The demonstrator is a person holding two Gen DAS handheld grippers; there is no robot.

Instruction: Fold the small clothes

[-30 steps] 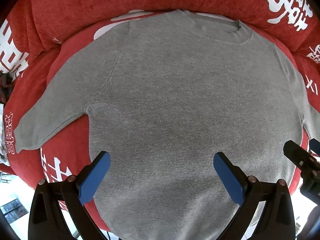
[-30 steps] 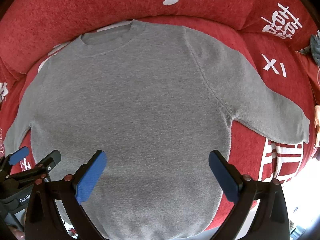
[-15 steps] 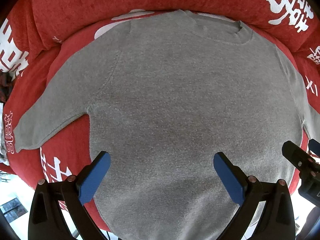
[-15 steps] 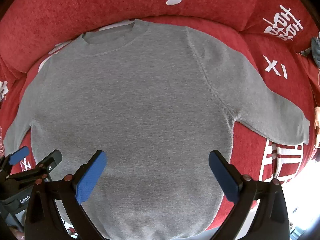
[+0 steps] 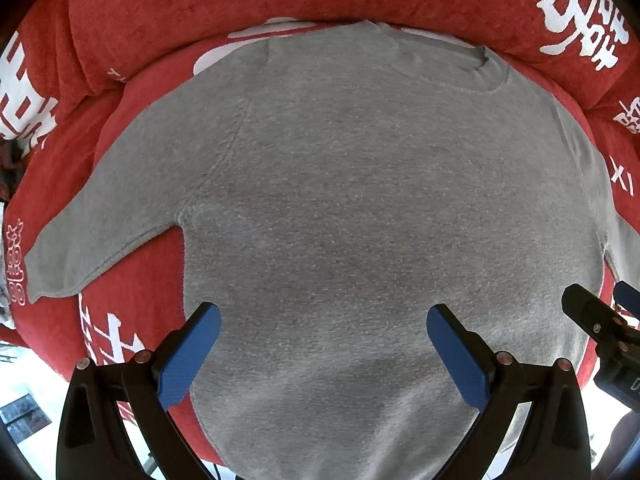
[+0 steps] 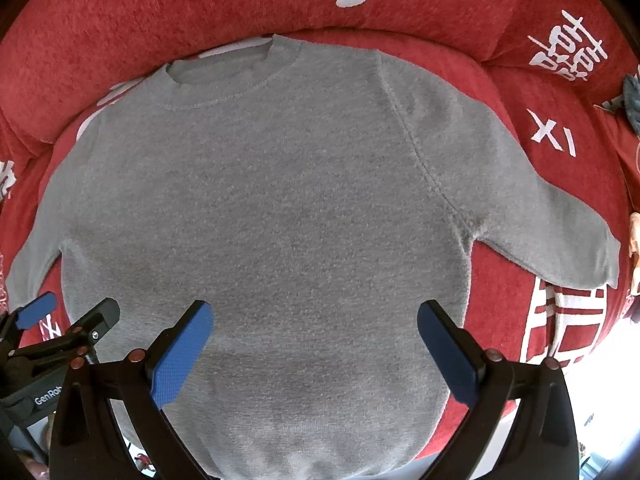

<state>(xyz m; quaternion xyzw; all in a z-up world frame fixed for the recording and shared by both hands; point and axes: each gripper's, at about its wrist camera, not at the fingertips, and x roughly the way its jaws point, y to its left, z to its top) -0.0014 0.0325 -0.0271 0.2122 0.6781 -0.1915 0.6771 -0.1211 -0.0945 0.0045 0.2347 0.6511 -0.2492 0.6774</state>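
Item: grey sweatshirt [image 5: 380,208] [image 6: 272,208], lying flat and face-up on a red cover [image 5: 132,320] [image 6: 516,320] printed with white characters. Long axis ran collar to hem; collar [image 5: 444,68] [image 6: 224,76] pointed away from the cameras, hem nearest them. Sleeves [image 5: 108,240] [image 6: 540,232] spread outward to either side. Left gripper [image 5: 322,350]: blue-padded jaws wide apart, holding nothing, above the lower body panel. Right gripper [image 6: 314,346]: likewise spread wide, empty, above the same panel.
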